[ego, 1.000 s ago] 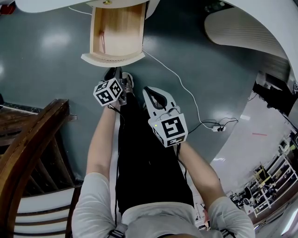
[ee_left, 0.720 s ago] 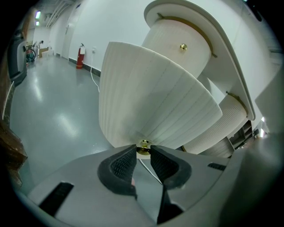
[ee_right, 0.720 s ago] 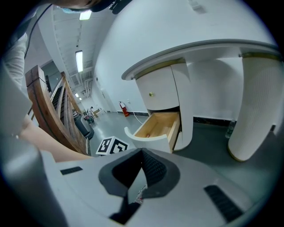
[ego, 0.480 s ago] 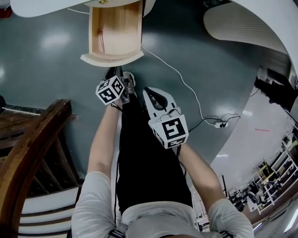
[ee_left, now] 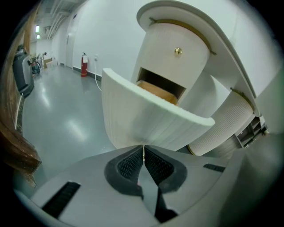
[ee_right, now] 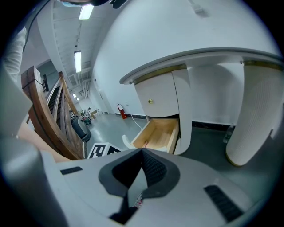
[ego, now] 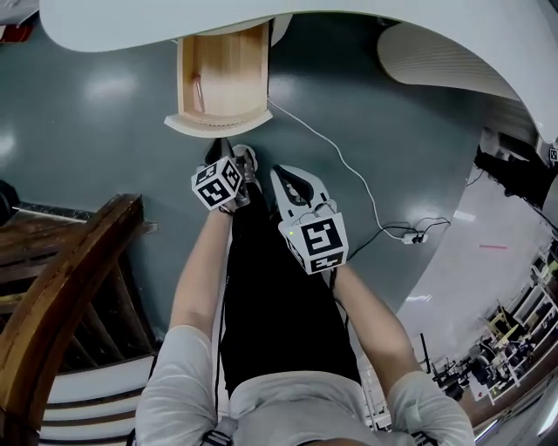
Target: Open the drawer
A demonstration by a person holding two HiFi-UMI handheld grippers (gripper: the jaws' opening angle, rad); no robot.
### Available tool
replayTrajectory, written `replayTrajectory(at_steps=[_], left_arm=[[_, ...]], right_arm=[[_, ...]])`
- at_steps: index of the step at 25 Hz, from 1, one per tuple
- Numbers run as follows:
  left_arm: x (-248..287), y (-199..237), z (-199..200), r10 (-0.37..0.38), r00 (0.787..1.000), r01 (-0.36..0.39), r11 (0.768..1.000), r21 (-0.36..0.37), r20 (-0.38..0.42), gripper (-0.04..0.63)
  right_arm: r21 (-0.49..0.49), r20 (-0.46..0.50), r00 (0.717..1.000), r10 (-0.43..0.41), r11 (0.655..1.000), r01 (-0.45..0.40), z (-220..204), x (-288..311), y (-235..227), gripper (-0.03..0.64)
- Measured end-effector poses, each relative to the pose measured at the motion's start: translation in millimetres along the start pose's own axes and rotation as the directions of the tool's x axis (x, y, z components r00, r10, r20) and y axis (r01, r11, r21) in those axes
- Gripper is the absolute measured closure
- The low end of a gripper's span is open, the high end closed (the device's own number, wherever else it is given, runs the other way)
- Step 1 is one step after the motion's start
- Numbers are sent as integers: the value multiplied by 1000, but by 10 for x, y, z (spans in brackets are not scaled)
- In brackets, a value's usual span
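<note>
The wooden drawer (ego: 228,78) stands pulled out from under the white tabletop, its curved white front (ego: 218,125) toward me. A thin reddish item (ego: 197,91) lies inside along the left wall. My left gripper (ee_left: 143,147) hovers just short of the drawer front (ee_left: 151,119); its jaws have just been closing and the pads now meet with nothing between them. Its marker cube (ego: 218,183) shows below the front in the head view. My right gripper (ego: 290,174) is further back and to the right, shut and empty, looking at the open drawer (ee_right: 157,133).
A white tabletop (ego: 261,17) overhangs the drawer, with a shut upper drawer and its brass knob (ee_left: 178,51). A ribbed white column (ego: 453,61) stands at right. A dark wooden rail (ego: 70,287) runs at left. A white cable (ego: 331,148) crosses the floor to a power strip (ego: 408,235).
The whole head view has shifted slightly down and right. The drawer stays pulled out, and both grippers keep about the same places relative to it.
</note>
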State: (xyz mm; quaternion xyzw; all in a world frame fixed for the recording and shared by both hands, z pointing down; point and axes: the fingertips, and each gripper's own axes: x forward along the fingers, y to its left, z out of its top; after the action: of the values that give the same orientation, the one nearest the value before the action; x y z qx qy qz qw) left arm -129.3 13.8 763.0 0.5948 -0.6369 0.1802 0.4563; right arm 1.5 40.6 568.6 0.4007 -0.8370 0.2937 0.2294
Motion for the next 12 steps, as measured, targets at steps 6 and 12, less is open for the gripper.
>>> replayTrajectory(at_steps=[6, 12], left_arm=[[-429, -231, 248, -68, 997, 68, 998, 0, 47, 589], [-1019, -444, 482, -100, 990, 99, 995, 16, 95, 589]], right_arm=[[13, 25, 999, -19, 1000, 19, 297, -90, 25, 604], [25, 42, 999, -19, 1000, 18, 529, -227, 88, 604]])
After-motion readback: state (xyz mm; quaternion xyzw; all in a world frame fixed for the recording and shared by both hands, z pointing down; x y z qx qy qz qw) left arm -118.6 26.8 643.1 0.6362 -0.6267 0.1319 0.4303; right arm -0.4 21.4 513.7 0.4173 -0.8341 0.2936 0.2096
